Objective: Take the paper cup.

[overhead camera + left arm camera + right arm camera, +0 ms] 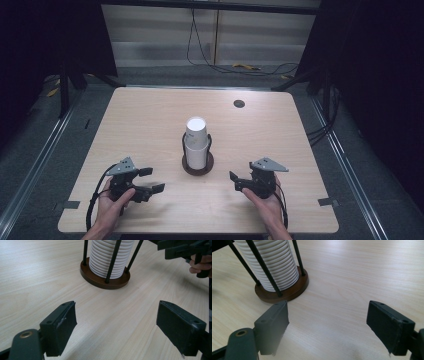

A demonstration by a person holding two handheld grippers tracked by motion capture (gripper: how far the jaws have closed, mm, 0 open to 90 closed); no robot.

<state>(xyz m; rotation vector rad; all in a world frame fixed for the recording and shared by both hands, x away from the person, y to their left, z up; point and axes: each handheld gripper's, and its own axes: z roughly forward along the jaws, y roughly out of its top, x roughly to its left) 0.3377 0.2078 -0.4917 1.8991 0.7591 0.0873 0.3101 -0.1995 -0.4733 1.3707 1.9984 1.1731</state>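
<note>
A stack of white paper cups (196, 140) stands upside down in a holder with a round brown base (197, 169) and thin black rods, at the middle of the wooden table (150, 115). My left gripper (151, 180) rests near the front left, open and empty, its jaws pointing toward the holder. My right gripper (236, 181) sits at the front right, also open and empty. In the left gripper view the cup stack (110, 257) and base (106, 281) lie ahead of the gripper (116, 327). In the right gripper view the stack (272, 262) is ahead to the left of the gripper (328, 327).
A small dark round grommet (239, 104) sits in the table's far right part. Cables (240, 66) lie on the floor beyond the table. The right hand's gripper (187, 250) shows at the top right of the left gripper view.
</note>
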